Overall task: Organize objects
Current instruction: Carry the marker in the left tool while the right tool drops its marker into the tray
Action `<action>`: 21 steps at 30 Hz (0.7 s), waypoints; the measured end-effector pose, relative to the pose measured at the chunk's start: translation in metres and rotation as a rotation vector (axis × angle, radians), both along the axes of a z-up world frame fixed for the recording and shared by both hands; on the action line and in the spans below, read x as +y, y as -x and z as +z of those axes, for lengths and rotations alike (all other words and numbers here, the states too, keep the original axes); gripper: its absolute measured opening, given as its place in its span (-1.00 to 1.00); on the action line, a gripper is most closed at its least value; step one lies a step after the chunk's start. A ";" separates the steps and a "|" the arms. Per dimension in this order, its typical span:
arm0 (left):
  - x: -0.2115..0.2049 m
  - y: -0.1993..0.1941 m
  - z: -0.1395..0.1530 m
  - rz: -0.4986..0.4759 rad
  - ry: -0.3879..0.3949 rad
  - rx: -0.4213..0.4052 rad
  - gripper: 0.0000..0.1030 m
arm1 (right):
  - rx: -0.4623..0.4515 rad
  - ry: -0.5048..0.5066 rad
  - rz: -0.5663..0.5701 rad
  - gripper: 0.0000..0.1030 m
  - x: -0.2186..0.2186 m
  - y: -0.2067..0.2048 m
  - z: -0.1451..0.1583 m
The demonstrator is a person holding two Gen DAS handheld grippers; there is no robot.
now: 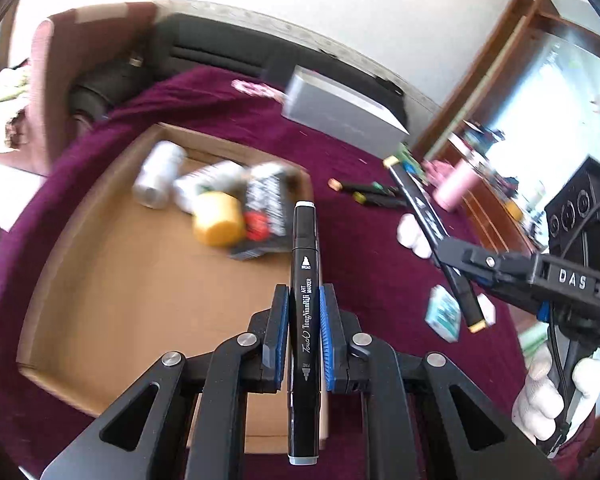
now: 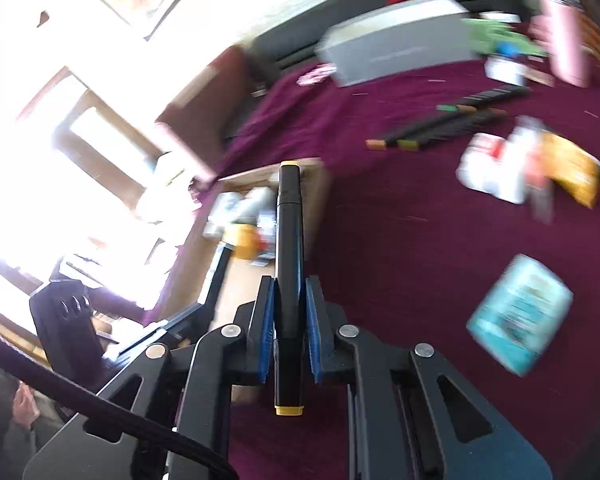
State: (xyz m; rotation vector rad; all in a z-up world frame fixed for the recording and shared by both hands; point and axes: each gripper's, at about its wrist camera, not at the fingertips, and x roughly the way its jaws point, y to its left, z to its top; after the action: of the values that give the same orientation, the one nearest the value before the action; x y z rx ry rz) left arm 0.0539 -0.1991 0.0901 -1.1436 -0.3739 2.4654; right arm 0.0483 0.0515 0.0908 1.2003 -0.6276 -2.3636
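Black art marker point(image 1: 305, 320), grey-capped at both ends, is pinched between the blue pads of the left tongs point(image 1: 304, 328), its barrel running along the line of the fingers with one cap jutting well past the tips. A second black marker with yellow caps point(image 2: 288, 280) is pinched the same way by the right tongs point(image 2: 290, 332). Both markers are held in the air above the maroon-covered tabletop point(image 1: 360, 148); the grey-capped one hangs over the near right part of the open cardboard box point(image 1: 100, 272).

The step in hand is judged to be carrying the markers to the box. For a good drop, each marker would best be lowered close to the bare cardboard floor before the pads are spread, away from the cluster at the far side: white cans point(image 1: 160, 176), a yellow cup point(image 1: 218, 218) and a dark packet point(image 1: 266, 208). The two tools are best kept apart, since the long barrels could knock.

More markers point(image 1: 372, 194) are left lying near the far right edge, beside a grey box point(image 1: 340, 116); a teal packet point(image 2: 520, 312) lies near the right edge.
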 end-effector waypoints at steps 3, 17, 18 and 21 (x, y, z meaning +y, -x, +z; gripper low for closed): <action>-0.027 0.003 0.015 0.057 0.047 0.020 -0.77 | 0.013 0.035 0.089 -0.74 -0.042 0.022 0.005; -0.090 0.081 0.014 0.161 0.237 0.007 -0.77 | -0.076 0.133 0.164 -0.74 -0.092 0.054 -0.036; -0.091 0.090 0.009 0.162 0.247 -0.006 -0.77 | -0.083 0.125 0.158 -0.74 -0.091 0.054 -0.038; -0.092 0.105 -0.003 0.147 0.248 -0.040 -0.77 | -0.117 0.131 0.145 -0.74 -0.089 0.064 -0.050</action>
State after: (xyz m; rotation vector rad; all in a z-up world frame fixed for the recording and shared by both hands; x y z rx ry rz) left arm -0.0512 -0.2911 0.0872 -1.3077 -0.1709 2.6783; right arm -0.0155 -0.0378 0.0411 1.2868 -0.6974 -2.1112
